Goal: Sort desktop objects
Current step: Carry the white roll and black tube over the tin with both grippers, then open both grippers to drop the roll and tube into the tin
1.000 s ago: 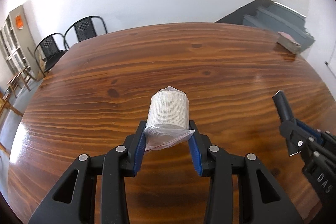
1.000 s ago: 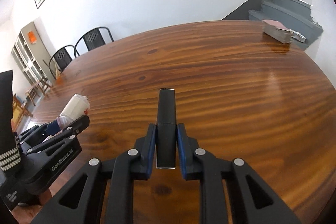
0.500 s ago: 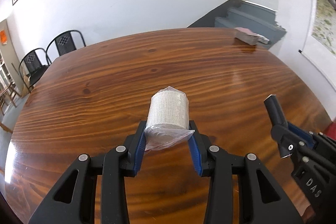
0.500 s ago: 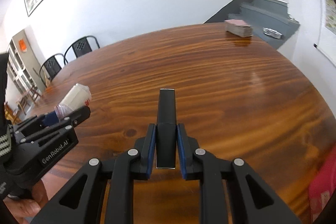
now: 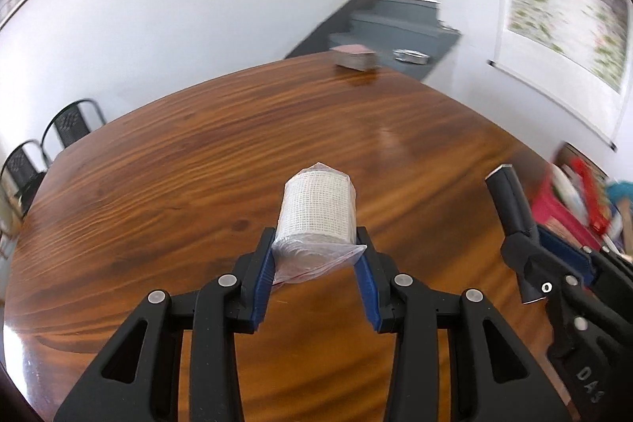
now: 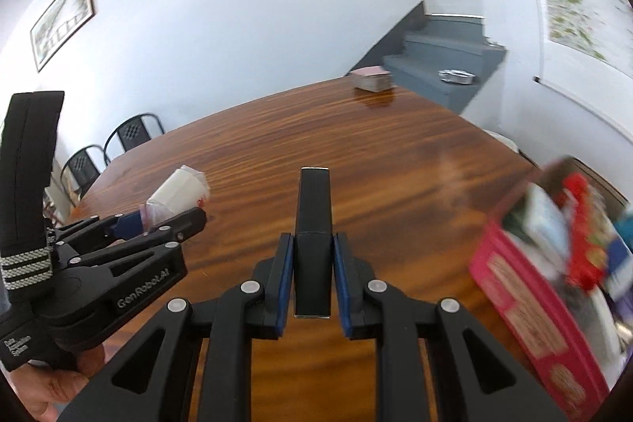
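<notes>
Fingers of both grippers are clamping their loads as the view is swinging toward the right side of the room. Largest in sight, the wooden table is lying bare under both tools, and its far right edge is now coming into frame where a second ago only tabletop and wall were showing. Beside that edge a red box, crowded with blurred packets, is appearing for the first time, so both loads are probably being carried toward it as the sorting bin. A stack of cards is sitting at the far rim, seeming to drift leftward as the cameras turn.

Next in size, the left gripper is standing partly open around a plastic-wrapped roll of white gauze, its blue pads pressing the roll's lower end and holding it clear of the wood. Smaller, the right gripper is closed nearly to its narrowest on a slim black stick that is pointing forward, also off the table. Neither grip is shifting; release is not yet due.
</notes>
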Tool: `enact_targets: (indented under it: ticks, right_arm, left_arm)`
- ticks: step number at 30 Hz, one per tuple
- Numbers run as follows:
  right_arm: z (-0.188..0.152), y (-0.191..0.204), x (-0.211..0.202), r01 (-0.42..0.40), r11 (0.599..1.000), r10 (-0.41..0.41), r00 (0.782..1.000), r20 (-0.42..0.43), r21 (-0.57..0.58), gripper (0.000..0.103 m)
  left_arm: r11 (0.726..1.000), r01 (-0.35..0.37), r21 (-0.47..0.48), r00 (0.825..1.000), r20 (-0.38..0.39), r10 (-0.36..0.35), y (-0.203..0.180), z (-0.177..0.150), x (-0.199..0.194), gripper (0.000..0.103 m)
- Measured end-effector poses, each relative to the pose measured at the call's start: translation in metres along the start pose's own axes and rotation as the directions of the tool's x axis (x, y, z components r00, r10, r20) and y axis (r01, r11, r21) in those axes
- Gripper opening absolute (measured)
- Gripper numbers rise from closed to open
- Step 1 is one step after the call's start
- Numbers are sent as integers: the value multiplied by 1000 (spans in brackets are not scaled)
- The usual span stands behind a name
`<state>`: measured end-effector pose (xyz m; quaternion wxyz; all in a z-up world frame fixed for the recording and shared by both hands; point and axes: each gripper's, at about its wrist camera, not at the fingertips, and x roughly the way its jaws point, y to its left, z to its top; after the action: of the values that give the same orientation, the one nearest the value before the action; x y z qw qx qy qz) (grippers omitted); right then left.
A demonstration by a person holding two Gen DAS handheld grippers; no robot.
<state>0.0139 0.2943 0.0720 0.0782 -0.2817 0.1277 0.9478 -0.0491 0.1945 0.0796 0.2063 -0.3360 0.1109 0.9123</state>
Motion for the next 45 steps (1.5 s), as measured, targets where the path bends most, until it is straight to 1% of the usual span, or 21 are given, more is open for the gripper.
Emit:
enact_targets:
  ticks: [3, 6, 8, 11, 16, 20, 21, 23, 26, 30, 33, 36, 38, 40, 41, 42, 43, 45]
  right_arm:
    - [-4, -19, -22, 48, 999, -48, 998, 38, 13, 22]
    - [-8, -44, -47, 81, 995, -85, 994, 70, 53, 22]
    - [-8, -64, -63, 110, 990, -117, 989, 89, 83, 22]
    - [-9, -92, -85, 175, 978, -188, 975, 115, 118, 22]
    - [-18, -132, -105, 247, 954, -268, 957, 110, 172, 22]
    - [-24, -160, -114, 276, 936, -303, 948, 100, 218, 22]
    - [-24, -165, -114, 280, 934, -307, 947, 99, 224, 22]
    - [-24, -173, -113, 285, 930, -313, 945, 93, 233, 22]
    - [-27, -181, -116, 298, 924, -325, 942, 85, 239, 22]
    - [-30, -189, -120, 308, 921, -335, 939, 81, 240, 22]
    - [-31, -191, -116, 322, 918, -346, 935, 73, 229, 22]
    - [-31, -194, -111, 310, 922, -331, 942, 56, 230, 23]
    - [-32, -195, -110, 312, 921, -333, 942, 52, 235, 23]
    - [-33, -196, -110, 319, 916, -340, 939, 47, 243, 26]
    - [-33, -197, -111, 321, 914, -342, 938, 47, 249, 30]
    - [-34, -198, -114, 327, 910, -351, 935, 52, 256, 36]
    - [-35, -199, -118, 334, 906, -360, 931, 58, 262, 41]
    - [-38, -199, -125, 340, 899, -371, 926, 71, 276, 61]
  left_arm:
    - [998, 44, 37, 999, 6, -44, -26, -1, -7, 41]
    - [993, 92, 69, 996, 15, -93, -52, 0, -15, 41]
    - [988, 129, 89, 991, 20, -131, -72, 1, -21, 41]
    - [975, 189, 119, 981, 25, -194, -101, 5, -29, 41]
    - [940, 298, 164, 953, 9, -304, -145, 9, -37, 41]
    - [902, 384, 195, 921, -19, -388, -177, 14, -37, 41]
    - [890, 409, 203, 911, -28, -412, -186, 15, -37, 41]
    - [872, 439, 217, 896, -39, -442, -200, 18, -37, 41]
    - [852, 464, 242, 883, -48, -467, -220, 19, -39, 41]
    - [836, 494, 241, 867, -68, -493, -233, 21, -34, 41]
    - [826, 508, 245, 860, -81, -504, -242, 19, -30, 41]
    - [817, 517, 254, 854, -96, -511, -248, 16, -27, 42]
    - [810, 529, 253, 848, -112, -519, -248, 14, -25, 48]
    - [813, 527, 250, 849, -105, -518, -246, 13, -25, 55]
    - [817, 521, 247, 852, -98, -514, -244, 13, -26, 58]
    - [821, 516, 245, 855, -91, -511, -242, 13, -27, 63]
    - [825, 513, 238, 857, -81, -509, -239, 14, -27, 66]
    - [831, 507, 230, 860, -66, -506, -234, 15, -29, 67]
